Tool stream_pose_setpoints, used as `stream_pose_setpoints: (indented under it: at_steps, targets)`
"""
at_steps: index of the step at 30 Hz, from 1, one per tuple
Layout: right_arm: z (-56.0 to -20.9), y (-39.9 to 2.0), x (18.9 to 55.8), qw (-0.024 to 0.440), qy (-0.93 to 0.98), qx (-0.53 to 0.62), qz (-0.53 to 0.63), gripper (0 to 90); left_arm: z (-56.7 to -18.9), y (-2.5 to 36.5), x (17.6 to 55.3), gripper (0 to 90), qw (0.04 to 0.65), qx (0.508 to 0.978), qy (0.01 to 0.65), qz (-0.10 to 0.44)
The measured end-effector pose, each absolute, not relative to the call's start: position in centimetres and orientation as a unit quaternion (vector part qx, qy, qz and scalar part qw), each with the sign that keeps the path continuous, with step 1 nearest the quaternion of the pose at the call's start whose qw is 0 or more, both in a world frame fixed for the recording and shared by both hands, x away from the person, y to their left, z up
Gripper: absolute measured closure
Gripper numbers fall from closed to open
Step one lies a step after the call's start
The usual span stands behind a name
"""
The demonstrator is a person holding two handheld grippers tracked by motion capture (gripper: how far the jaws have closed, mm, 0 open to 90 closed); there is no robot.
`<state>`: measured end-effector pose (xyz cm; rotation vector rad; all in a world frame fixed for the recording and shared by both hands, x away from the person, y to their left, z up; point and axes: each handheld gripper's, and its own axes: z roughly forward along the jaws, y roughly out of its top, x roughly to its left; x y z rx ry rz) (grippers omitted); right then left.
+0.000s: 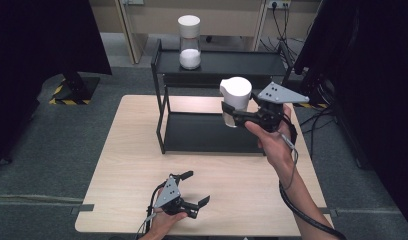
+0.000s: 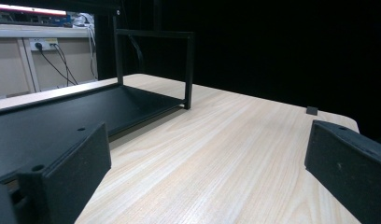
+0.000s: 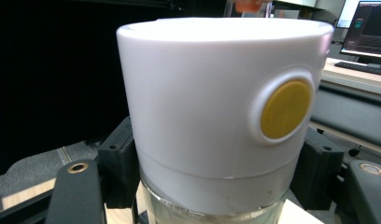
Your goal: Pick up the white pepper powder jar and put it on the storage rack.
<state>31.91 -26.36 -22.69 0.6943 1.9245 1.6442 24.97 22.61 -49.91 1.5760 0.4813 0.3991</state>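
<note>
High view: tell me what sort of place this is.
Probably a lab or recording room, not a home: a bare wooden table with a black rack, dark curtains on both sides, trailing cables at wall sockets, and a computer monitor in the right gripper view.

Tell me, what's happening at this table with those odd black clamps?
A person holds a clamp-like gripper in each hand. The right gripper is shut on a white-capped jar and holds it in the air beside the black two-tier shelf. A second, similar jar with white powder stands on the shelf's top tier. The left gripper rests low over the wooden table, jaws open, holding nothing.
</note>
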Motion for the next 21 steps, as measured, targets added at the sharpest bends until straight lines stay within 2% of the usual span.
stream_pose_setpoints:
  at_steps: [10, 21]
  targets:
    - [-19.2, -24.6, 33.8, 0.265, 0.702, 0.27, 0.604, 31.0, -49.9, 22.6, 24.9, 0.0, 0.663, 0.696, 0.21, 0.176]
    - [-17.0, -23.1, 36.1, 0.277, 0.691, 0.291, 0.601, 31.0, -49.9, 22.7, 24.9, 0.0, 0.662, 0.697, 0.209, 0.179]
